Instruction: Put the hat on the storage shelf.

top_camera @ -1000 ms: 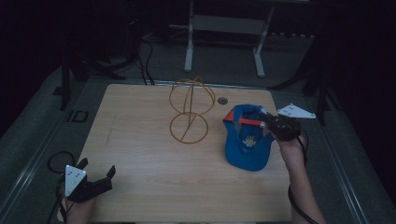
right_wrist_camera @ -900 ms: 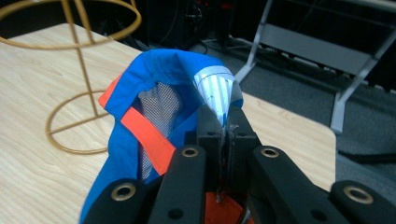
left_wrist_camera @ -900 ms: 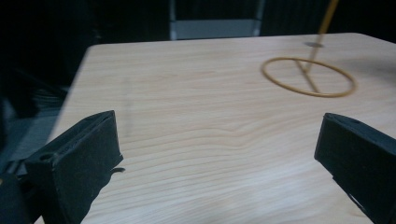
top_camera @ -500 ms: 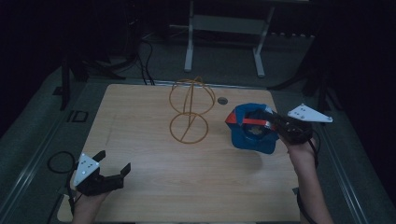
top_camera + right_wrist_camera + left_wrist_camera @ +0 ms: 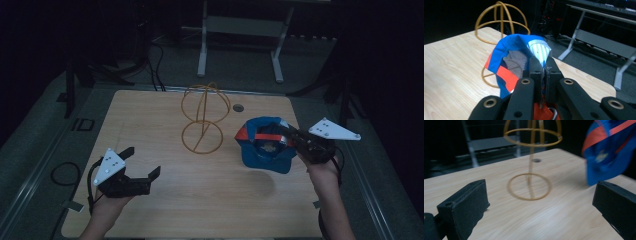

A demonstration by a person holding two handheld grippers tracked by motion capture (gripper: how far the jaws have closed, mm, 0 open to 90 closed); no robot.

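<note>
Hanging from the clamped right gripper: blue-and-orange cap, lifted above the table, beside wire stand. Left gripper: jaws apart, empty. No legible writing.

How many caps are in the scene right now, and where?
1. The blue cap hangs above the table's right side, clamped in the right gripper, beside the wire stand. None seen elsewhere; the dark surroundings could hide more.

Cloth cap, wire stand, matt wood table
</note>
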